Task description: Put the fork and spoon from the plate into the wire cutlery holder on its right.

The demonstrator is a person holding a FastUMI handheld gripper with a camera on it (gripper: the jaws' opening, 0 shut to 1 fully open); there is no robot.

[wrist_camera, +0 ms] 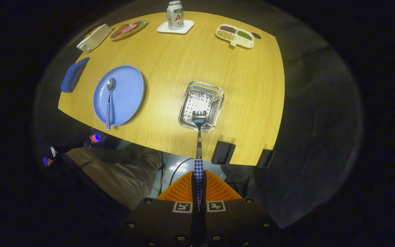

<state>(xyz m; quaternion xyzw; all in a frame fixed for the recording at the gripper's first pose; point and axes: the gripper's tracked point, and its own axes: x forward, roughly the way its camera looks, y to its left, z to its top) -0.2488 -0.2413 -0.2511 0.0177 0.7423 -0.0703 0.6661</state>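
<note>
My gripper [199, 178] is shut on the checked handle of the fork [199, 137], which points straight ahead of the fingers. The fork's head hangs over the near rim of the wire cutlery holder [218, 92], a shiny square basket on the wooden table. Left of the holder lies the blue plate [129, 89]. The spoon [109, 99] rests on the plate with its bowl at the far side and its checked handle reaching over the near rim.
On the table [252, 85] stand a can on a white coaster [175, 15], a divided snack tray [235, 35], an oval dish [128, 29], a white box [94, 37] and a blue cloth [74, 73]. A person's trouser leg [115, 171] is below the near edge.
</note>
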